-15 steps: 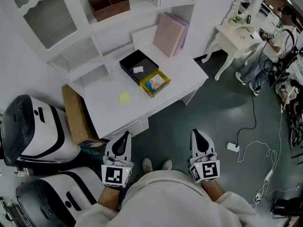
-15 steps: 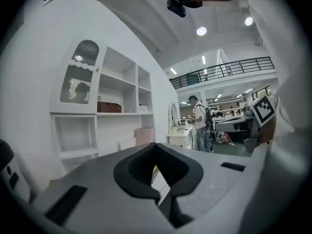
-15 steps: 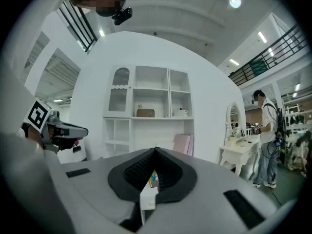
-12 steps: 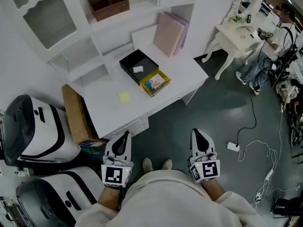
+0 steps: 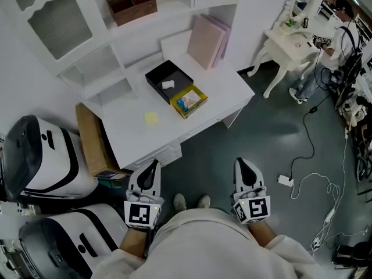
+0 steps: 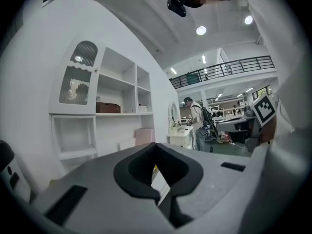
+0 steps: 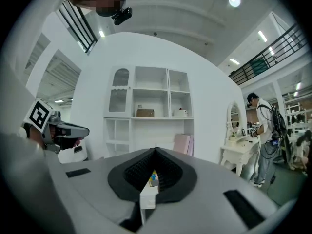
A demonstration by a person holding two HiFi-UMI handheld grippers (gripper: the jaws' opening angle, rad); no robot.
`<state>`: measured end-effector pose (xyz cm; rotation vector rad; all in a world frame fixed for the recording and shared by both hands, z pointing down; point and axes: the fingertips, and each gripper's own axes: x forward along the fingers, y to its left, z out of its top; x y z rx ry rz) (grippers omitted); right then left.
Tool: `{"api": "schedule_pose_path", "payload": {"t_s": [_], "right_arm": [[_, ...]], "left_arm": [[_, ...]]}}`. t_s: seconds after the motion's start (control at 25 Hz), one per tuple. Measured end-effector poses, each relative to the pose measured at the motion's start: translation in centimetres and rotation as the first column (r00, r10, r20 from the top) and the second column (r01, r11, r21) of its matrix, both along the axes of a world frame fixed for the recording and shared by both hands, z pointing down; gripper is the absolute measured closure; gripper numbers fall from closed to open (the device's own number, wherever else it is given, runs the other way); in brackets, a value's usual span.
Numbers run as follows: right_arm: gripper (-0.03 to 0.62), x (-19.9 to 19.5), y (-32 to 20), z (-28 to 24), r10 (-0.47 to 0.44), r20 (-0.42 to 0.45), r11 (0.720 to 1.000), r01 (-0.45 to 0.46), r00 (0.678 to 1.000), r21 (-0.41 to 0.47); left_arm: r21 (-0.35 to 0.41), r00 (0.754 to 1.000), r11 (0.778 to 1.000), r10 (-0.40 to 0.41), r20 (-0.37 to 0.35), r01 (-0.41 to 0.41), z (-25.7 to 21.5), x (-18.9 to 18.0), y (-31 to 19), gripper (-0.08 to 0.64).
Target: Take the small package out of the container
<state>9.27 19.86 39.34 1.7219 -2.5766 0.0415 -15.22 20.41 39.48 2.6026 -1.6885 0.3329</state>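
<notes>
A black open container [image 5: 168, 80] stands on the white desk [image 5: 221, 86] far ahead of me, and a small white package [image 5: 167, 84] lies inside it. Touching its near corner is a yellow box [image 5: 189, 101] with a colourful item in it. My left gripper [image 5: 153, 167] and right gripper [image 5: 240, 165] hang low in front of my body, well short of the desk, both shut with nothing between their jaws. The left gripper view shows its jaws [image 6: 156, 150] pressed together. Through the notch of the right gripper [image 7: 155, 152] the yellow box [image 7: 152, 178] shows small and far away.
A yellow sticky note [image 5: 151, 118] lies on the desk, and pink books [image 5: 206, 40] lean at its back. A brown box [image 5: 131, 4] sits on the shelf. White-and-black machines [image 5: 40, 161] and cardboard [image 5: 93, 138] stand at left. A vanity table [image 5: 293, 42], a person [image 5: 340, 22] and floor cables [image 5: 308, 179] are at right.
The head view has shifted a little, so the desk sits slightly higher in the picture. The person at the back right has moved. Both grippers have stayed put and shut.
</notes>
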Motion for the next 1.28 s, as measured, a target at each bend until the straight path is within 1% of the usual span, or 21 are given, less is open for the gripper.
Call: {"api": "schedule_pose_path", "payload": {"t_s": [0.08, 0.24, 0.36, 0.4, 0.48, 0.52, 0.6, 0.64, 0.72, 0.84, 0.88, 1.04, 1.28], "right_arm": [[0.568, 0.0, 0.1, -0.1, -0.019, 0.017, 1.0, 0.019, 1.0, 0.001], [0.568, 0.5, 0.2, -0.5, -0.025, 0.043, 0.999, 0.024, 0.999, 0.022], [0.568, 0.7, 0.4, 0.0, -0.028, 0.026, 1.0, 0.028, 0.999, 0.014], [0.568, 0.9, 0.4, 0.2, -0.027, 0.022, 1.0, 0.026, 0.999, 0.009], [0.568, 1.4, 0.4, 0.4, -0.023, 0.022, 1.0, 0.023, 0.999, 0.001], [0.568, 1.7, 0.5, 0.5, -0.022, 0.023, 1.0, 0.022, 0.999, -0.001], [0.568, 2.3, 0.5, 0.7, -0.02, 0.021, 1.0, 0.02, 1.0, -0.006], [0.568, 2.6, 0.6, 0.8, -0.018, 0.019, 1.0, 0.018, 1.0, -0.008], [0.568, 3.5, 0.6, 0.9, -0.009, 0.018, 1.0, 0.009, 1.0, -0.011], [0.568, 4.6, 0.4, 0.9, 0.005, 0.025, 1.0, -0.005, 1.0, -0.011], [0.568, 4.8, 0.5, 1.0, 0.007, 0.028, 1.0, -0.007, 1.0, -0.012], [0.568, 5.7, 1.0, 1.6, 0.007, 0.037, 1.0, -0.006, 0.999, -0.021], [0.568, 8.5, 1.1, 2.4, 0.009, 0.042, 0.999, -0.008, 0.999, -0.032]], "left_arm": [[0.004, 1.0, 1.0, -0.002, 0.0, 0.002, -0.1, 0.2, 0.0, 0.552], [0.006, 1.0, 1.0, -0.002, -0.003, 0.002, -0.2, 0.7, 0.1, 0.552], [0.009, 1.0, 1.0, 0.004, -0.001, -0.003, 0.0, 1.0, 0.3, 0.552], [0.016, 1.0, 1.0, 0.006, -0.007, -0.006, 0.0, 1.2, 0.3, 0.552], [0.055, 0.999, 0.998, 0.024, -0.026, -0.022, -0.4, 1.6, 0.1, 0.547], [0.069, 0.999, 0.997, 0.035, -0.031, -0.033, -0.5, 2.0, 0.0, 0.484], [0.06, 0.999, 0.998, 0.033, -0.023, -0.031, -0.6, 2.4, -0.4, 0.31], [0.047, 1.0, 0.999, 0.018, -0.012, -0.018, -0.5, 2.4, -0.4, 0.203], [0.049, 1.0, 0.999, -0.008, 0.002, 0.008, -0.6, 2.5, -0.4, 0.153], [0.107, 1.0, 0.994, -0.01, -0.02, 0.012, -1.4, 3.3, -0.8, 0.135], [0.115, 1.0, 0.993, -0.007, -0.022, 0.009, -1.4, 3.6, -0.9, 0.135], [0.108, 1.0, 0.994, -0.018, -0.01, 0.019, -1.3, 4.1, -1.3, 0.135], [0.113, 0.999, 0.993, -0.044, 0.02, 0.041, -1.5, 5.6, -1.4, 0.136]]}}
